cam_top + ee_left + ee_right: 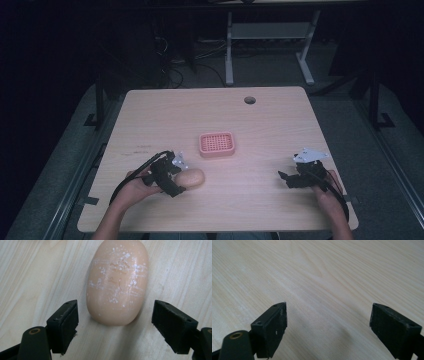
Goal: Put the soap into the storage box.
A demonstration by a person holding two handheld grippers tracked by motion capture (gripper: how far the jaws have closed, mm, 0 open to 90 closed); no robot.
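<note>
A light wooden table (260, 150) seen from above, with a person's two forearms reaching in from the near edge. One pink tray (217, 144) with a grid of small holes sits at the middle of the table. One peach-coloured oval bar of soap (190, 178) lies nearer the person than the tray and a little to its left, well apart from it.

The left gripper (176, 186) is beside the soap, its jaws spread wide and pointing at it. The left gripper view adds what the high view cannot: the soap (117, 281) has white specks and scratch marks on its top, and its near end lies between the two black pads (65, 325) without touching either.

The right gripper (286, 180) is to the right of the tray, well apart from it. In the right gripper view its jaws are spread wide over bare wood grain, holding nothing.

One round hole (249, 100) lies beyond the tray, near the far edge.
</note>
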